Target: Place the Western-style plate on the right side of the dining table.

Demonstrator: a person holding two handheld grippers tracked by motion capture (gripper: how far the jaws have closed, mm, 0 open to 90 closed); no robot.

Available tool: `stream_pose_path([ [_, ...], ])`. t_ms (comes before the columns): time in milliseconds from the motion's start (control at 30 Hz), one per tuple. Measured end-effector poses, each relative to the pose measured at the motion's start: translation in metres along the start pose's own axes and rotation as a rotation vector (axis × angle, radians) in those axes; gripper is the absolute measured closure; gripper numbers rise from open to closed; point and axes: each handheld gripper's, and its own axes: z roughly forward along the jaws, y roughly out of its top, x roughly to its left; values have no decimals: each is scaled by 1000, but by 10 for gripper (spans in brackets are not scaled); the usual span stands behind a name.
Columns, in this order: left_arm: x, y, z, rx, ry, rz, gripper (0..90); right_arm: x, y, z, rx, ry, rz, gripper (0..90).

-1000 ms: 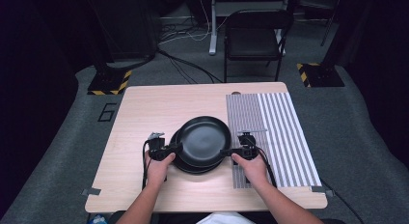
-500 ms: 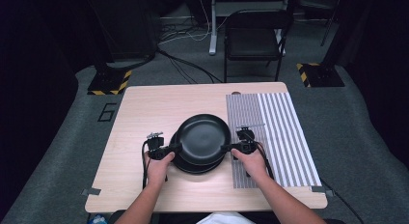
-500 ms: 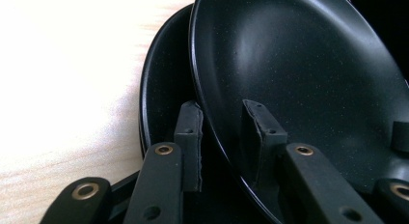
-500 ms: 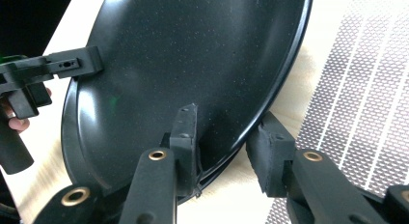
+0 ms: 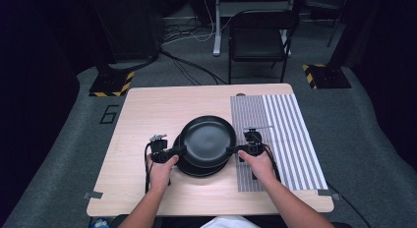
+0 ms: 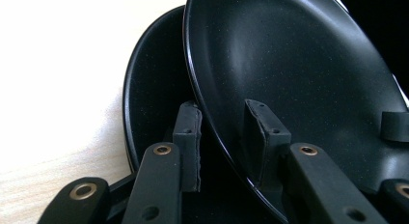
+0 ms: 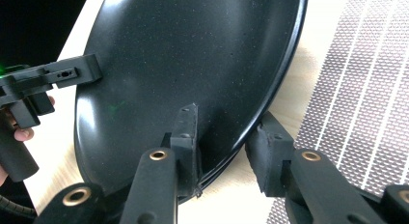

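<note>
Two black plates are stacked at the table's middle. The upper plate (image 5: 206,139) (image 6: 289,64) (image 7: 183,55) is tilted and raised off the lower plate (image 5: 196,170) (image 6: 149,89). My left gripper (image 5: 181,150) (image 6: 224,132) is shut on the upper plate's left rim, and its jaws have just been opening slightly with the rim still between them. My right gripper (image 5: 231,149) (image 7: 226,137) is shut on the opposite rim, one pad inside and one under the edge. The left gripper (image 7: 72,72) also appears across the plate in the right gripper view.
A grey and white striped mat (image 5: 285,134) (image 7: 366,89) covers the right part of the wooden table (image 5: 147,110), close beside my right hand. A folding chair (image 5: 260,36) stands behind the table's far edge, with cables on the floor.
The upper plate has shifted a little up and away from the lower plate, held at both rims. Both hands have stayed almost in place.
</note>
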Motion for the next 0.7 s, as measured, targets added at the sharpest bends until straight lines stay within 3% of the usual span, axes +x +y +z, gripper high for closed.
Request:
stream_pose_path([
  [167, -4, 2, -3, -7, -1, 29, 685, 1, -2, -5, -5, 16, -18, 658],
  [367, -7, 3, -5, -9, -4, 37, 685, 2, -6, -10, -26, 33, -27, 658],
  [533, -12, 4, -10, -15, 2, 76, 685, 2, -7, -12, -27, 40, -32, 657],
  [700, -12, 5, -12, -19, -7, 74, 685, 3, -7, -15, -30, 47, -37, 658],
])
